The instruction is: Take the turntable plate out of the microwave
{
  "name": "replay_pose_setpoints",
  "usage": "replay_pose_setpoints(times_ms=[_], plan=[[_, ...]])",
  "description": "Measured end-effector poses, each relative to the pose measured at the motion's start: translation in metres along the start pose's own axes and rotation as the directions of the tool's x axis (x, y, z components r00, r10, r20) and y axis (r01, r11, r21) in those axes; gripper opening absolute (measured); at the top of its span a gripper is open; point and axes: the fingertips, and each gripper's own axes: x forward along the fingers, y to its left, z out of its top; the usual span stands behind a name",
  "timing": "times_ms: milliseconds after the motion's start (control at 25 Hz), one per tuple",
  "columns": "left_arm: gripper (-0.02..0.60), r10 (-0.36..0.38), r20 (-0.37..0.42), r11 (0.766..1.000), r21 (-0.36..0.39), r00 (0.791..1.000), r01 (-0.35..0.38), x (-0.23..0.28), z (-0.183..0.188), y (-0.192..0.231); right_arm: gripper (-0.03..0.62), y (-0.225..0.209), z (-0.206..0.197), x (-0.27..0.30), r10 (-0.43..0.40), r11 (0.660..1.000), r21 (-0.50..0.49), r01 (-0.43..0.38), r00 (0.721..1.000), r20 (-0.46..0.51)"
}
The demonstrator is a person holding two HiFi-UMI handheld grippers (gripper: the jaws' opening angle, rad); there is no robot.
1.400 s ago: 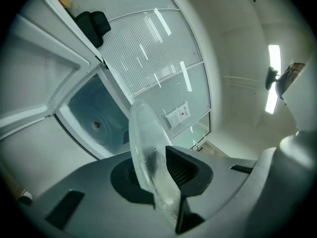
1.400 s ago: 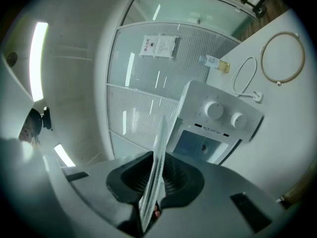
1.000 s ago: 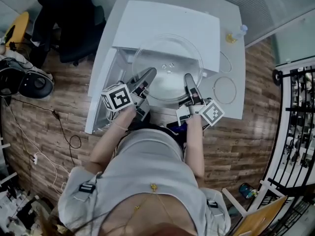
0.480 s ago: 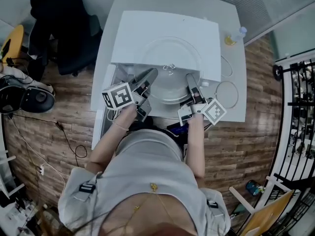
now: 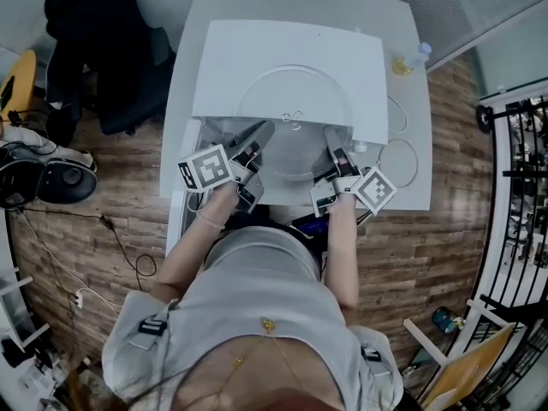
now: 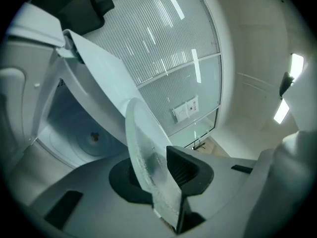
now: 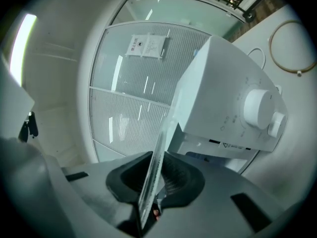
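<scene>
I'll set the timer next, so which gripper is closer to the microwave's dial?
Right. The right gripper grips the plate just left of the dial; the left gripper grips the opposite edge, by the open door.

Clear glass turntable plate [image 5: 295,157], smooth white microwave [image 5: 257,50], wood-plank floor [image 5: 128,174].

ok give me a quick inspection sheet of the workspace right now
surface: white table, mostly taken up by the microwave, whose door is open
job's things: glass plate, held up at the microwave's open front
clutter: ring and small bottle on the table's right side
grippers: left gripper and right gripper, fingers shut on opposite edges of the plate
cables: thin cord on the table; cables on the floor
surroundings: wooden floor, dark chair, black rack
</scene>
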Motion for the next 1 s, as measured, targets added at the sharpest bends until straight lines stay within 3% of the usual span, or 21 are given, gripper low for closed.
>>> replay_pose_setpoints(times_ms=[360,760,920,1000], plan=[[0.118,-0.067,-0.080,0.993,0.094,0.995,0.074,-0.006,-0.018,-0.003,0.046,0.000,0.006,0.005,0.016,0.999,0.031,-0.016,1.000,0.018],[0.095,-0.149,-0.146,0.988,-0.071,0.978,0.139,-0.031,-0.051,-0.013,0.046,0.003,0.006,0.005,0.021,0.999,0.040,-0.021,1.000,0.016],[0.071,-0.169,-0.107,0.972,-0.185,0.980,0.147,-0.032,-0.048,-0.011,0.051,0.014,0.005,0.007,0.046,0.996,-0.081,-0.049,0.998,-0.042],[0.071,-0.169,-0.103,0.970,-0.194,0.980,0.147,-0.032,-0.044,-0.011,0.130,0.024,-0.002,0.009,0.090,0.985,-0.134,-0.105,0.990,-0.112]])
